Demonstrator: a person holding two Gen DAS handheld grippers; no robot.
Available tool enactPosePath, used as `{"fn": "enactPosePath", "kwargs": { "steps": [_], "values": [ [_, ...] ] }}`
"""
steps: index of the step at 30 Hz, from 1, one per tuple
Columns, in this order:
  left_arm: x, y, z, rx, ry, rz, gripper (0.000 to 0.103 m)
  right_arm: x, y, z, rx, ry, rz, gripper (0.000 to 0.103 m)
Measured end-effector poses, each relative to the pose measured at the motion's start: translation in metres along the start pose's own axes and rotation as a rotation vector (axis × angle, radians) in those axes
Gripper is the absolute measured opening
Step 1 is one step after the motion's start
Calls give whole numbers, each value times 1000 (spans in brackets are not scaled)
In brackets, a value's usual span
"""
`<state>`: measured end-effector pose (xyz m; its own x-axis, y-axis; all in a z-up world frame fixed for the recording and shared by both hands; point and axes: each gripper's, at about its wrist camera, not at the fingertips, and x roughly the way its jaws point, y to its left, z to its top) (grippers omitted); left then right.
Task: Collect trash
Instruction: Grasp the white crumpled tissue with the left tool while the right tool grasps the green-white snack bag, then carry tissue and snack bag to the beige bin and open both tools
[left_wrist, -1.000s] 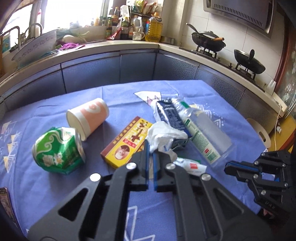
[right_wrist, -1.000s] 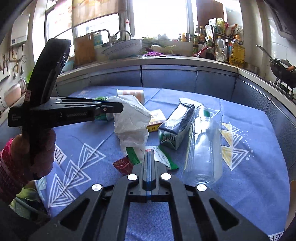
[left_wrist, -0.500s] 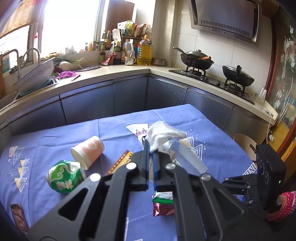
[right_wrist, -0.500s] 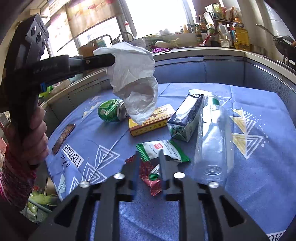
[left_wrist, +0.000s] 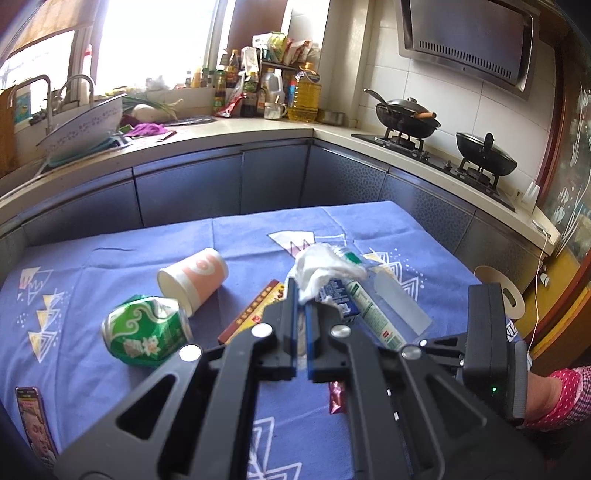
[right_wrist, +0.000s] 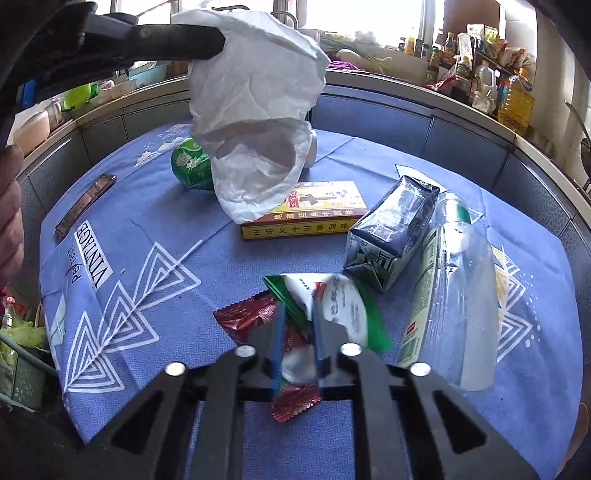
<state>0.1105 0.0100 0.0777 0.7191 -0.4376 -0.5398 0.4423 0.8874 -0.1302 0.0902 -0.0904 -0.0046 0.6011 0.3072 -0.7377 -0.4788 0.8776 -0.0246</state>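
left gripper (left_wrist: 302, 295) pinches white tissue (right_wrist: 255, 122), lifted above blue tablecloth (right_wrist: 155, 229) | right gripper (right_wrist: 297, 317) spread, straddling red wrapper (right_wrist: 255, 317) and white-green packet (right_wrist: 340, 302) on the cloth

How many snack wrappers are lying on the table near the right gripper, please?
2. A red wrapper lies flat on the tablecloth, partly under the right gripper. A green-and-white wrapper overlaps it, just ahead of the fingers. Others may be hidden beneath the gripper.
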Motion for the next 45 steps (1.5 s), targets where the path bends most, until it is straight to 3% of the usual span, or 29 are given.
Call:
{"fn": "enactPosePath", "kwargs": {
  "steps": [1, 6, 9, 12, 21, 27, 32, 38, 39, 40, 41, 42, 43, 45],
  "values": [
    [0, -2, 1, 3, -1, 0, 3, -5, -2, -1, 14, -23, 10, 5],
    [3, -18, 17, 40, -9, -16, 3, -66, -20, -1, 97, -192, 43, 4],
    [13, -41, 30, 73, -9, -48, 3, -103, -52, -9, 178, -270, 16, 4],
    [30, -73, 44, 113, 4, -101, 3, -136, -92, -28, 255, -321, -65, 4],
    [97, -228, 81, 288, 33, -301, 3, -213, -216, -130, 523, -356, -333, 4],
    [149, -342, 86, 365, 88, -426, 3, -252, -278, -204, 692, -373, -456, 4],
    [200, -420, 67, 429, 172, -469, 3, -253, -318, -260, 851, -357, -441, 4],
    [258, -474, 31, 465, 322, -482, 3, -229, -349, -294, 959, -335, -363, 4],
    [266, -480, 24, 479, 354, -466, 9, -225, -353, -296, 977, -341, -342, 6],
    [274, -485, 19, 489, 388, -444, 31, -221, -356, -299, 996, -348, -329, 10],
    [279, -487, 14, 495, 409, -415, 44, -219, -360, -302, 1015, -353, -318, 14],
    [280, -487, 11, 495, 399, -394, 57, -217, -362, -305, 1033, -362, -304, 29],
    [277, -486, 8, 496, 374, -393, 57, -216, -363, -307, 1052, -378, -291, 46],
    [275, -484, 6, 513, 364, -386, 57, -217, -362, -310, 1076, -413, -296, 52]
  ]
}}
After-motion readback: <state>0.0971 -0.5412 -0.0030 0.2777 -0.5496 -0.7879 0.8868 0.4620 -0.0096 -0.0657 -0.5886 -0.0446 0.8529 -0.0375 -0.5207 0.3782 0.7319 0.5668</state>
